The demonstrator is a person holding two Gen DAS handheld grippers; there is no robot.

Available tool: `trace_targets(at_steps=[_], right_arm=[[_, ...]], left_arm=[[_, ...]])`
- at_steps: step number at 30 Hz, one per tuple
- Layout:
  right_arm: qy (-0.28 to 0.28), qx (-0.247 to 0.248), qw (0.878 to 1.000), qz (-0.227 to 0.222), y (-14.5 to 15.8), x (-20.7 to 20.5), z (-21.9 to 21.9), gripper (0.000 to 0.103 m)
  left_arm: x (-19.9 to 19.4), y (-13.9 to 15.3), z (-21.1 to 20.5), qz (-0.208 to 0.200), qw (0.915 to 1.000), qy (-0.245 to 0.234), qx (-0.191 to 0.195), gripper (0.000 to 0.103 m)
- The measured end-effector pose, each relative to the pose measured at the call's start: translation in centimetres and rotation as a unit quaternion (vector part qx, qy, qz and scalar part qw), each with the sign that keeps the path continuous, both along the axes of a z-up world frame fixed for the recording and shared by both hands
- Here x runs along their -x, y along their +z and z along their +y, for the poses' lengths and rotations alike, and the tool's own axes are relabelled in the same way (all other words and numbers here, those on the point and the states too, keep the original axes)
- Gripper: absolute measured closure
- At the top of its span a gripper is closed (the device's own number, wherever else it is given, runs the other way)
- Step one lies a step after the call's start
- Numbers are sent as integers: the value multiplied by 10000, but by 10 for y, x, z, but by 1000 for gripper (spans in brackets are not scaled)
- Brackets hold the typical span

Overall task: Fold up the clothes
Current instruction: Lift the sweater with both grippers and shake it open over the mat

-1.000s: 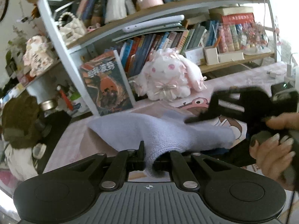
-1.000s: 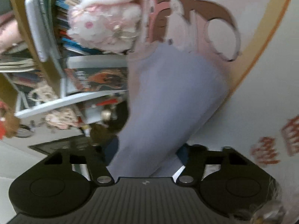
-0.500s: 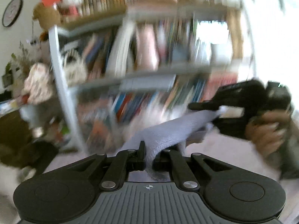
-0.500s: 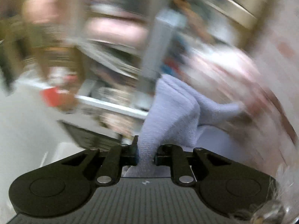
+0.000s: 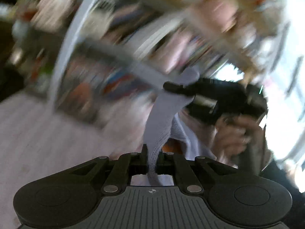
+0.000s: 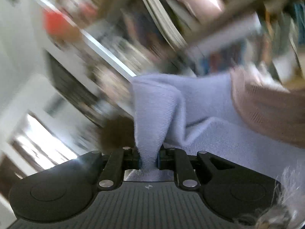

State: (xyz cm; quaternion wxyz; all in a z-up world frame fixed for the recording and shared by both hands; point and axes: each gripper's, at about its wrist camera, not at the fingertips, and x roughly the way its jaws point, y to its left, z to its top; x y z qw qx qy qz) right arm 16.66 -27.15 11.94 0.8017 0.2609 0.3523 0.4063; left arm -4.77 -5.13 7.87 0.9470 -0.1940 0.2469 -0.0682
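Since a second ago both views have swung hard and gone blurry, and the lavender knit garment now hangs in the air as a stretched band. It's fuzzy, ribbed, with a beige-pink section. Left gripper is clamped on one end, right gripper pinches the other, bookshelf smeared behind.

A pale pink counter fills the lower left of the left wrist view, too blurred to tell what lies on it. Behind it rises a white-framed bookshelf crowded with smeared books.
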Motion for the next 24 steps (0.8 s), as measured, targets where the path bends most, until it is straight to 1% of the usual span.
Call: trace_targets(at_steps=[1,3,4,5,7,8,9,10,11,12,13,17,20,22,24], right_arm=[[-10,349,9993,118,-19,-6,18,90],[-20,833,9962,266,-48,-16,46,90],[-25,1034,9941,334,-60,-21,59,90],[-23,1097,9932,386,-68,-25,69,90],[30,1152,9926,373,-75,-30,85,88],[64,1201,9921,344,-78,-30,91,84],[103,1302,9911,256,-75,-27,95,80],[111,1382,9903,134,-73,-25,96,72],[140,1386,9903,13,-73,-21,93,68],[190,1346,9907,-113,-72,-14,88,60],[211,1334,9906,-197,-71,-9,80,57],[143,1523,9875,-390,-75,6,45,56],[-72,1858,9820,-320,-91,18,2,56],[-219,2087,9774,-243,-102,29,-25,56],[-304,2251,9736,-200,-109,41,-45,56]], left_arm=[[-11,-18,5,319,9993,96,-193,98],[-25,-40,13,703,9961,175,-506,98],[-32,-50,18,880,9935,226,-682,98],[-40,-59,23,1056,9903,278,-858,98],[-51,-66,33,1246,9860,375,-1047,97],[-55,-68,38,1300,9845,426,-1099,94],[-59,-69,43,1353,9829,476,-1151,91],[-61,-69,47,1378,9817,531,-1206,90],[-62,-69,51,1401,9799,591,-1295,90],[-62,-69,55,1424,9779,651,-1387,90],[-58,-67,57,1445,9759,726,-1467,89],[-40,-55,67,1375,9699,1121,-1670,88],[-29,-41,65,1156,9718,1303,-1588,86],[-25,-36,52,1040,9761,1166,-1508,84],[-27,-37,29,993,9799,841,-1511,83]])
